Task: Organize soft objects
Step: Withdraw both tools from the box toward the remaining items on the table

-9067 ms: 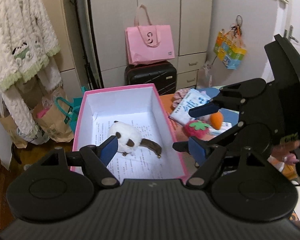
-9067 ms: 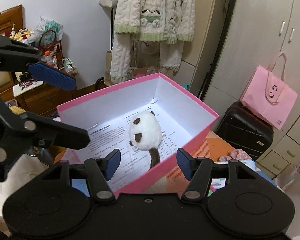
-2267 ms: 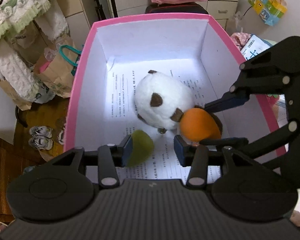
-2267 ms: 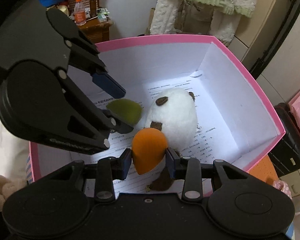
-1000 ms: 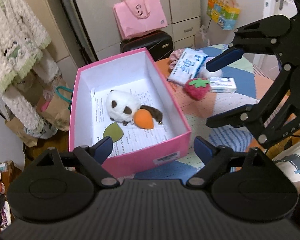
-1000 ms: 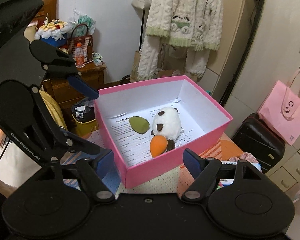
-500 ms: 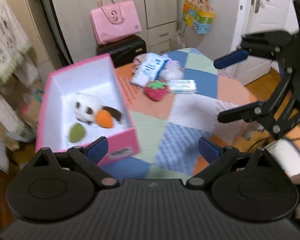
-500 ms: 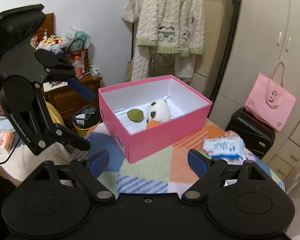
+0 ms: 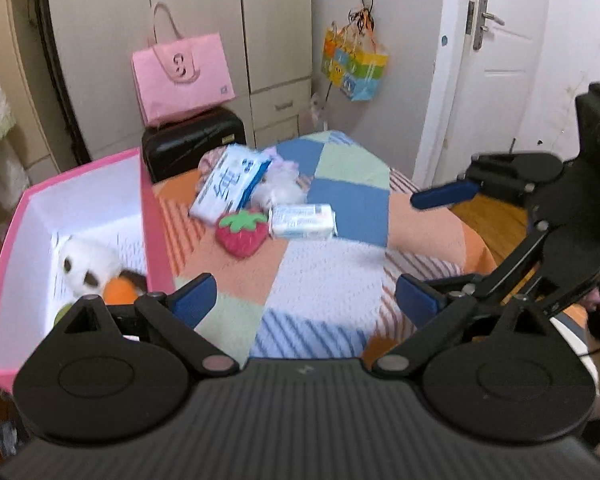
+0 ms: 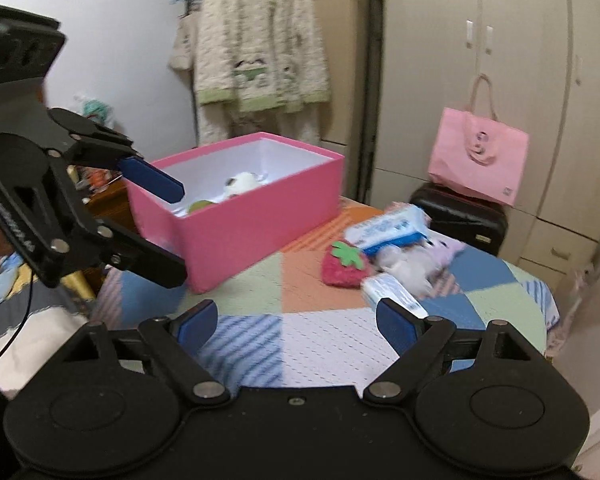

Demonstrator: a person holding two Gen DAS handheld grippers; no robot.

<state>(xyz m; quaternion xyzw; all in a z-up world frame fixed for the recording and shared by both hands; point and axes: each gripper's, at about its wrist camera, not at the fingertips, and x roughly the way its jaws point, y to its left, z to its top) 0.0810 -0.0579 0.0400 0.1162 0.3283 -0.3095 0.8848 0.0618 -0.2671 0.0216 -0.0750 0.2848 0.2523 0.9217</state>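
A pink box (image 9: 150, 216) (image 10: 256, 220) stands on the patchwork table at the left. It holds a white plush (image 9: 86, 260) (image 10: 240, 182), an orange soft piece (image 9: 118, 292) and a green one (image 10: 198, 205). A red strawberry plush (image 9: 242, 232) (image 10: 342, 266), a pale plush (image 9: 278, 190) (image 10: 414, 262) and tissue packs (image 9: 230, 184) (image 10: 388, 226) lie on the far part of the table. My left gripper (image 9: 304, 300) is open and empty above the table's near side. My right gripper (image 10: 298, 326) is open and empty; it also shows at the right in the left wrist view (image 9: 432, 236).
A black suitcase (image 9: 192, 144) with a pink bag (image 9: 182, 76) stands behind the table by the wardrobe. A white door (image 9: 500, 60) is at the right. A fleece garment (image 10: 256, 48) hangs on the wall behind the box.
Both grippers have pulled back from the pink box and turned right toward the table's items. The orange and green pieces lie released in the box.
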